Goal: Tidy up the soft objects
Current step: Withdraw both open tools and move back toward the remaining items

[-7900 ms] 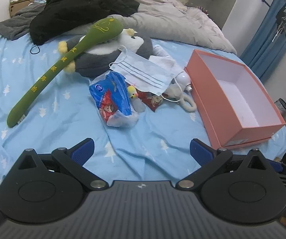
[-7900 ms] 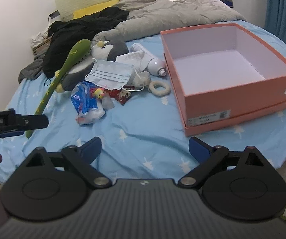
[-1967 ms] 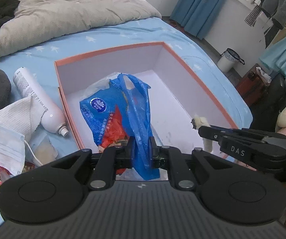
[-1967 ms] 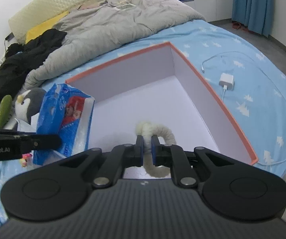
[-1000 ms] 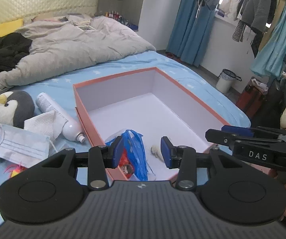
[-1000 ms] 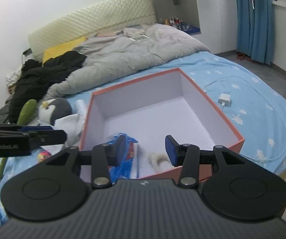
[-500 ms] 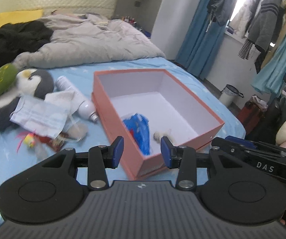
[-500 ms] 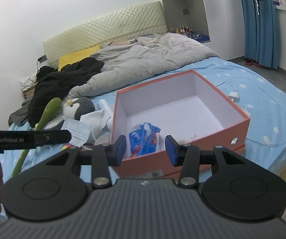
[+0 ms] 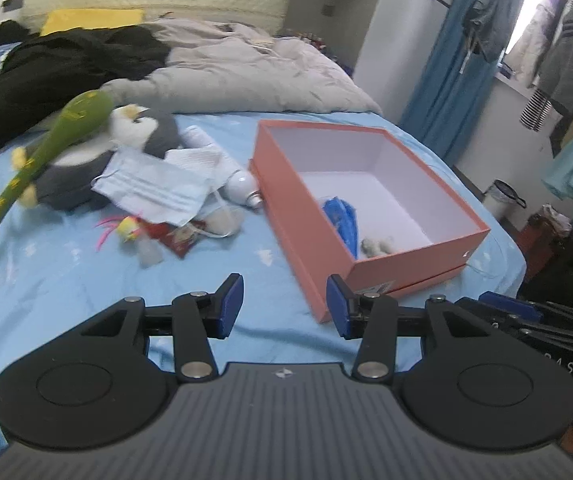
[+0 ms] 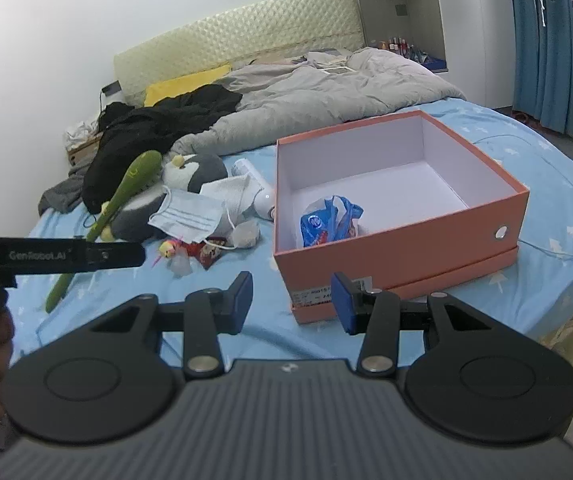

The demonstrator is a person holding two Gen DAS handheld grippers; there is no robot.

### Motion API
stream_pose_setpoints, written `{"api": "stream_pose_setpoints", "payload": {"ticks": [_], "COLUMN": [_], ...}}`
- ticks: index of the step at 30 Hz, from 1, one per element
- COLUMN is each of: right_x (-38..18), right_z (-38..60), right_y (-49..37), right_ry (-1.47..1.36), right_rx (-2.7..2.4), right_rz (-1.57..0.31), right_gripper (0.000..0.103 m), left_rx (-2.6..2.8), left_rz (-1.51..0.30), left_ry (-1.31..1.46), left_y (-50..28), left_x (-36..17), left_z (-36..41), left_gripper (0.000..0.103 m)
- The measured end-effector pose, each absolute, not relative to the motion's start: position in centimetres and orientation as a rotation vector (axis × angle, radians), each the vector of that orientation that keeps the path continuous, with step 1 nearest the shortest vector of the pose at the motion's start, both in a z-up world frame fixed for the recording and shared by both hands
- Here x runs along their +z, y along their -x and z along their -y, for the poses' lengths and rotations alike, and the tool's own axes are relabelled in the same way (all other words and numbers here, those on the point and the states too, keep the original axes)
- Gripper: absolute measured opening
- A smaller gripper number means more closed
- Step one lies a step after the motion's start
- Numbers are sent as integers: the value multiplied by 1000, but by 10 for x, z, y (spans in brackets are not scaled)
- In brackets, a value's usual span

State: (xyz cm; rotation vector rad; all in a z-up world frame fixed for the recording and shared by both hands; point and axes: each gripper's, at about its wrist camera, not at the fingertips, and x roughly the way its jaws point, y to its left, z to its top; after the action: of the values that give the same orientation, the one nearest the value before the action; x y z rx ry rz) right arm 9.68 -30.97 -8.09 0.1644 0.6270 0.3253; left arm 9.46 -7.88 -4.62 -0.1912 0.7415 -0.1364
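On a blue bed (image 9: 66, 280) with grey duvet (image 9: 246, 76) and curtains (image 10: 542, 40) at 2 o'clock, one orange box (image 10: 406, 240) holds one blue bag (image 10: 328, 222) and a fluffy ring (image 9: 376, 246), one penguin (image 9: 86, 168) and mask (image 9: 154, 188) at 10 o'clock, left gripper (image 9: 284, 306) and right gripper (image 10: 292, 302) both wide and empty

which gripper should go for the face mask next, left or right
Left, probably. The face mask lies left of the orange box, on the left hand-held gripper side, and it is open and empty. The right hand-held gripper, also open, faces the box.
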Motion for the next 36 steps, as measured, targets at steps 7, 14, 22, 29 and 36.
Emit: {"api": "stream_pose_setpoints", "payload": {"ticks": [7,14,22,29,36], "right_x": [-87,-96,-103,-108,-116], "right_z": [289,261,242,225,210], "right_y": [-81,-73,-70,-80,-106], "right_ry": [-158,-125,-111,-89,-84], "right_rx": [369,415,421,420,423], "right_rz": [-649,-681,-724,-733,-715], "right_gripper": [47,47,47,50,54], "left_rx": [-76,-46,-39,-20,7], "left_rz": [-726,-715,-718,-728,-737], "left_ry": [222,220,261,276,285], "left_y": [-68,-58,-51,-59,-86], "left_x": [-49,-62,-69,-80,-94], "left_z": [56,39,18,2,-15], "left_gripper": [62,66,70,74,74]}}
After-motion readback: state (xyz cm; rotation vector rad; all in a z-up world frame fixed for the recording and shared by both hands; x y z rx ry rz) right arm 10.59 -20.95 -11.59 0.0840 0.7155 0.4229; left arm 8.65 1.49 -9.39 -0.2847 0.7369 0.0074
